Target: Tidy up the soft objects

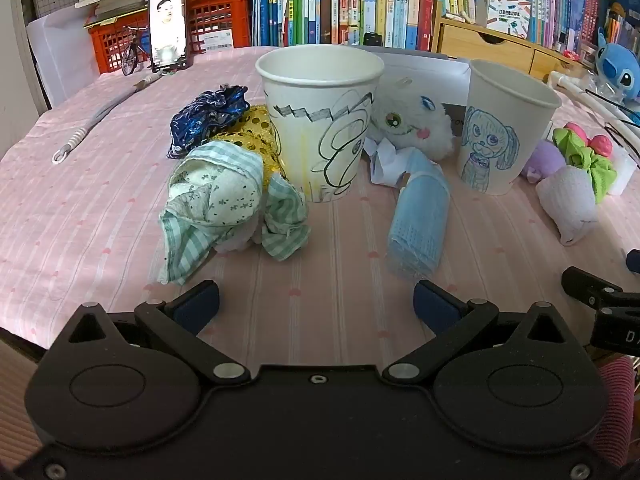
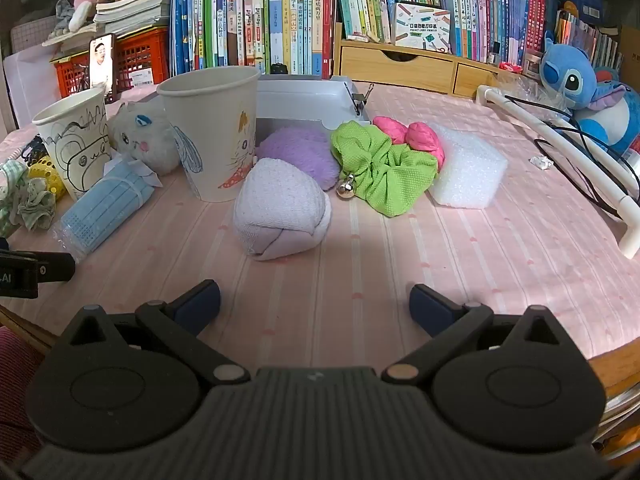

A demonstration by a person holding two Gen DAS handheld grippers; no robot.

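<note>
My left gripper (image 1: pixel 316 304) is open and empty, low over the pink cloth, in front of a paper cup with a black drawing (image 1: pixel 320 120). A green checked cloth bundle (image 1: pixel 228 204) lies left of it, a blue face-mask pack (image 1: pixel 420 220) right of it. A second cup with a blue dog drawing (image 1: pixel 500 132) stands further right. My right gripper (image 2: pixel 316 304) is open and empty, in front of a rolled white sock (image 2: pixel 280 216). Behind the sock lie a purple plush (image 2: pixel 300 156), a green scrunchie (image 2: pixel 380 172), pink pieces (image 2: pixel 416 136) and a white foam block (image 2: pixel 468 168).
A white fluffy toy (image 1: pixel 412 124), a blue shiny scrunchie (image 1: pixel 208 116) and a gold sequin item (image 1: pixel 252 136) lie around the left cup. A grey tray (image 2: pixel 304 100) stands behind the cups. Books, a red crate (image 1: pixel 216 20), a phone (image 1: pixel 168 28) and a Stitch plush (image 2: pixel 584 92) line the back.
</note>
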